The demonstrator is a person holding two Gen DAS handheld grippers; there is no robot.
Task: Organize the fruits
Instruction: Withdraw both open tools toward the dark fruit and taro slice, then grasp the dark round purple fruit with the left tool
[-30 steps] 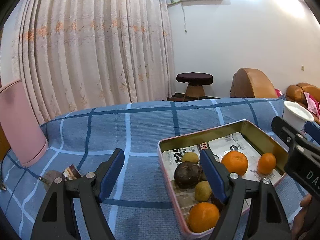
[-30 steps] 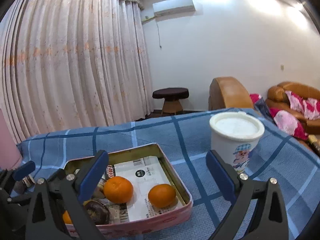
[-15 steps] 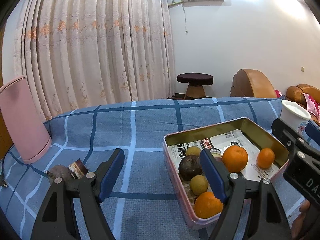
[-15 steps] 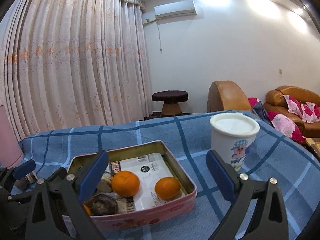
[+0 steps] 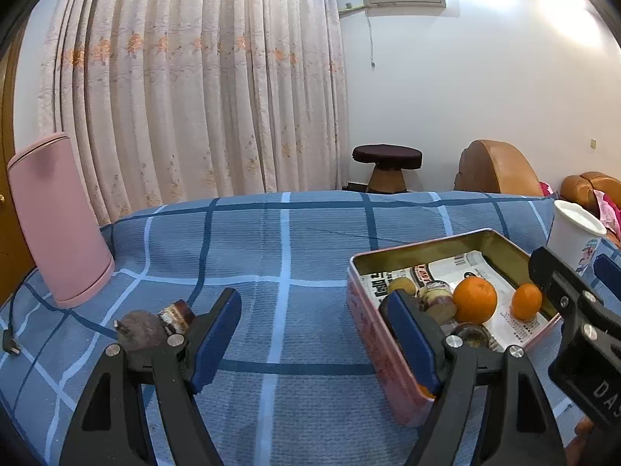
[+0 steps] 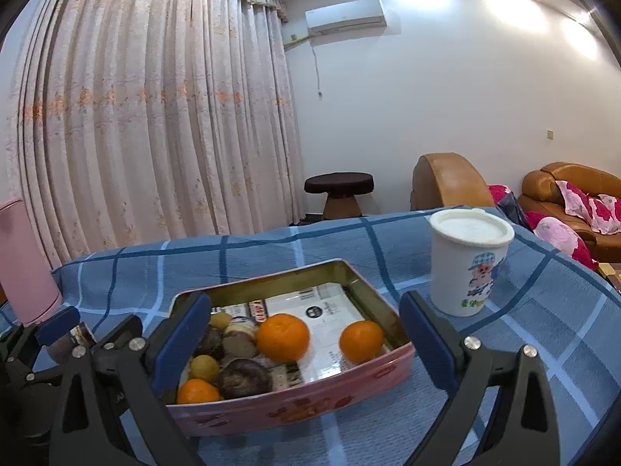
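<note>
Fruit is mostly gathered in the tin [image 6: 392, 320], pink outside and brassy inside, sitting on the blue checked cloth [image 5: 287, 248] and lined with printed paper. Inside: a big orange [image 6: 283, 337] mid-tray, a smaller orange [image 6: 361, 341] to its right, a third orange [image 6: 197, 391] at the near left corner, a dark wrinkled fruit [image 6: 245, 377] just beside that one, and yellowish ones [image 6: 204, 367] packed behind.

One dark fruit [image 5: 141, 328] lies outside the tin, on the cloth to the left, touching a small brown-and-white wrapped thing [image 5: 177, 312]. It sits just past the outer side of the left gripper's [image 5: 315, 343] left finger, not between the jaws. Those jaws stand wide apart with only cloth between them; the right finger overlaps the tin's near left corner in the left wrist view.

Over to the right gripper [image 6: 304, 341]: jaws spread wide too, holding nothing, and framing the tin, which lies between them and a little beyond the tips.

Further out, a white lidded cup [image 6: 467, 260] with a cartoon print stands just to the right of the tin. A tall pink container [image 5: 58, 221] stands at the far left edge of the cloth, a cable [image 5: 11, 326] trailing near its base. Behind: curtains [image 5: 194, 89], a dark round stool [image 5: 386, 165], brown sofas [image 6: 570, 184].
</note>
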